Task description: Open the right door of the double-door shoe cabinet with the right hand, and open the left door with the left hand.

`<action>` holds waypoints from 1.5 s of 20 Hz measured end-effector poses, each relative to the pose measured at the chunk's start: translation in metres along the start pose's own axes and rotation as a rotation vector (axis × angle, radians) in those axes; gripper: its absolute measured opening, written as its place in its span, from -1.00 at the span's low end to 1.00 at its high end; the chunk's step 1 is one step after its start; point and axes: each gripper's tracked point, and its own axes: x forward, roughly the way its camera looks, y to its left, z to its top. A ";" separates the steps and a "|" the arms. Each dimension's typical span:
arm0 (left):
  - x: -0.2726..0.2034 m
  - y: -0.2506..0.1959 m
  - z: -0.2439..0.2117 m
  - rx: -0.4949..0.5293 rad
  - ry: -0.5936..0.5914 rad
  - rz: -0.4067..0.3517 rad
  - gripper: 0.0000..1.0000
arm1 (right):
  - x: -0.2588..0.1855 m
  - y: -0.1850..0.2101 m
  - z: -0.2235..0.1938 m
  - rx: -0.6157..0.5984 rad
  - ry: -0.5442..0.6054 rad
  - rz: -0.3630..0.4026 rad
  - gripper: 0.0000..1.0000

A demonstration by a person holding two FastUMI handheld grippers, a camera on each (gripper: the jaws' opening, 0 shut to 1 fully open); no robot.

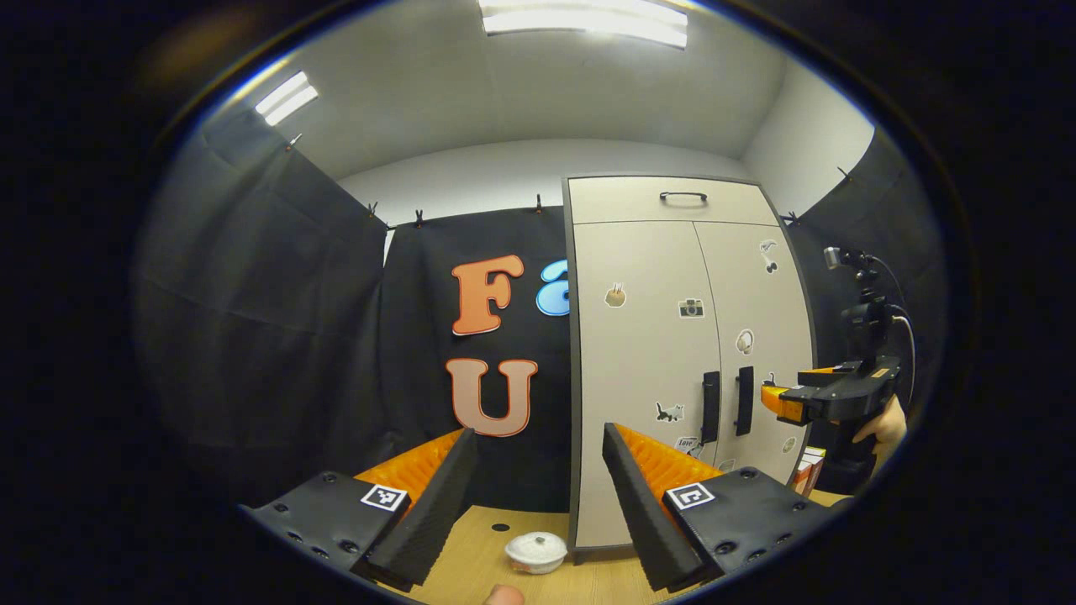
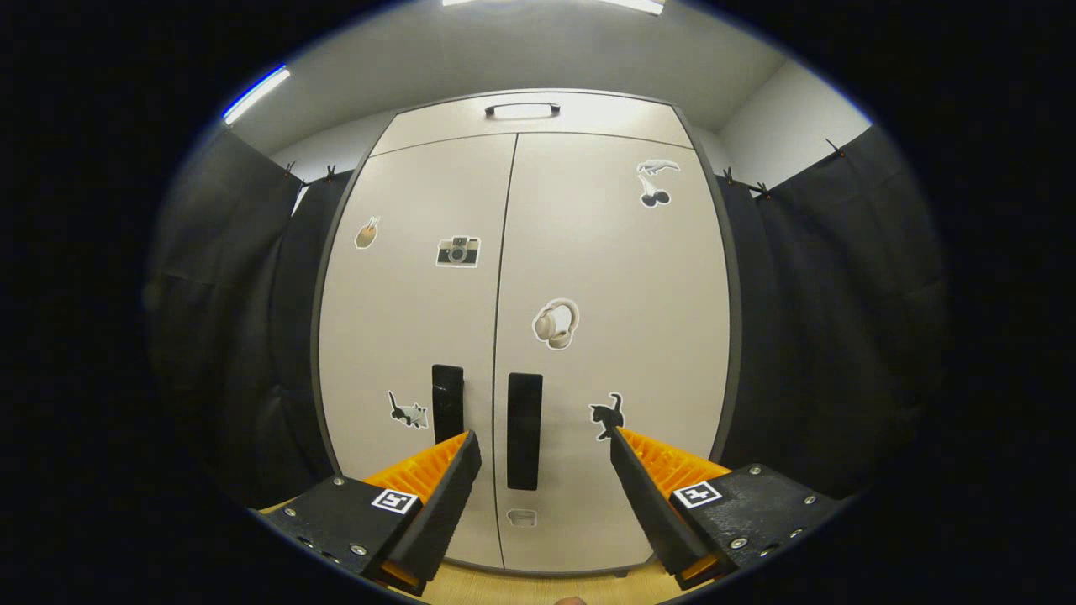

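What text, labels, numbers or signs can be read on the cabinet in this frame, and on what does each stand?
No text here can be quoted with confidence.
Small sticker low on the left door of the pale double-door shoe cabinet: it carries writing, too small and blurred to read.
Camera sticker, headphone sticker, black cat sticker: pictures without words.

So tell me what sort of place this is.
Probably a staged recording booth, not a home: black cloth clipped up as walls, a stickered cabinet with both doors shut, strip lights overhead.
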 end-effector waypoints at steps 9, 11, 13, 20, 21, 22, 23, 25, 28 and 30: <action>0.012 0.033 -0.017 0.004 0.014 0.050 0.94 | 0.056 0.006 -0.014 0.020 0.013 -0.027 0.88; 0.015 0.038 -0.020 0.009 0.018 0.057 0.92 | 0.063 0.004 -0.018 0.017 0.018 -0.039 0.82; 0.015 0.039 -0.020 0.012 0.016 0.059 0.92 | 0.069 0.006 -0.021 0.028 0.022 -0.031 0.76; 0.006 0.038 -0.017 0.018 0.008 0.037 0.93 | 0.086 -0.001 -0.031 0.072 0.049 -0.053 0.54; 0.004 0.038 -0.016 0.019 0.003 0.037 0.93 | 0.089 0.001 -0.035 0.083 0.061 -0.045 0.48; 0.003 0.038 -0.015 0.020 0.001 0.036 0.92 | 0.090 0.001 -0.040 0.093 0.083 -0.047 0.46; 0.004 0.037 -0.016 0.020 0.002 0.034 0.92 | 0.090 0.000 -0.037 0.091 0.066 -0.049 0.39; 0.003 0.036 -0.018 0.016 0.007 0.032 0.92 | 0.090 0.004 -0.036 0.087 0.059 -0.035 0.24; 0.005 0.038 -0.021 0.011 0.019 0.037 0.92 | 0.088 0.010 -0.037 0.102 0.069 -0.013 -0.17; 0.004 0.039 -0.024 0.012 0.032 0.042 0.92 | 0.087 0.010 -0.037 0.092 0.064 -0.016 -0.33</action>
